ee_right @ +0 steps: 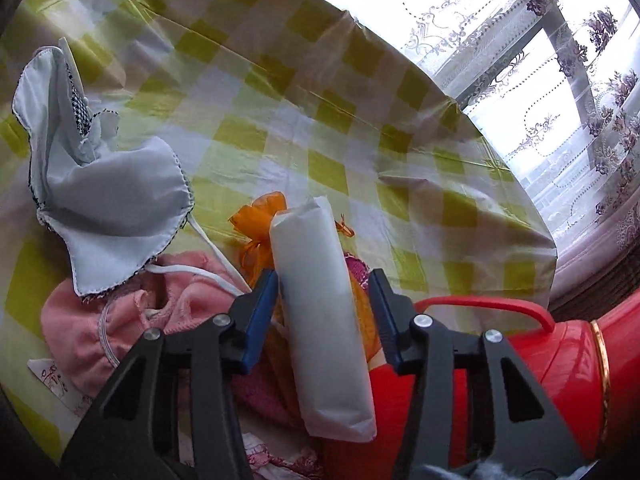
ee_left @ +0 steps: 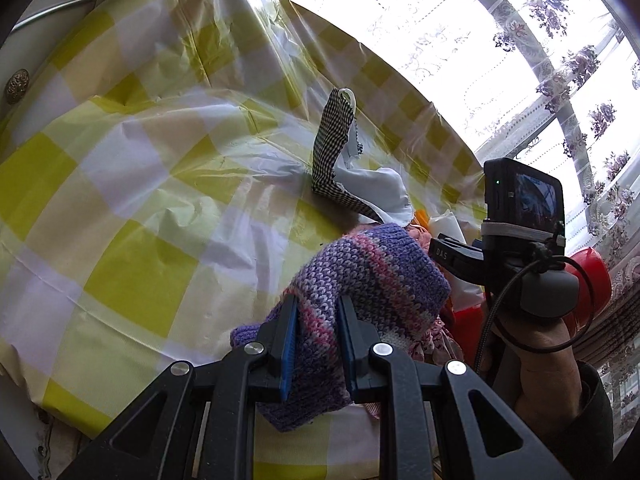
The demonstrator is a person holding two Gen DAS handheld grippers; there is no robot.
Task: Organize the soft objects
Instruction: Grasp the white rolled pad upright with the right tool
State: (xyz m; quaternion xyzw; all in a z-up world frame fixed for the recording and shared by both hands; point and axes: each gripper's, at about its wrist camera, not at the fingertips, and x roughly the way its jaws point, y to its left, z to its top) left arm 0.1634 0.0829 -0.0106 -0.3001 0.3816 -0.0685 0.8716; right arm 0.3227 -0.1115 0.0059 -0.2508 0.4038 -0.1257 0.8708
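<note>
A table under a yellow-and-white checked plastic cloth (ee_left: 132,184) fills the left of both views. In the left wrist view, a black-and-white checked fabric piece with white lining (ee_left: 340,160) stands crumpled on the cloth, and below it the left gripper (ee_left: 316,332) has its blue-padded jaws closed tight on a purple, pink and white knitted woollen piece (ee_left: 360,276), which bulges up beyond the pads. To its right the other gripper appears from behind in a hand (ee_left: 548,372). In the right wrist view, a pink soft garment (ee_right: 120,312) lies below that white-lined piece, an orange sheer pouch (ee_right: 260,220) beside it, then the right gripper (ee_right: 324,312), jaws wide, straddles a white wrapped soft roll (ee_right: 320,300); only the left pad touches it. A red plastic container (ee_right: 560,344) sits rightmost.
</note>
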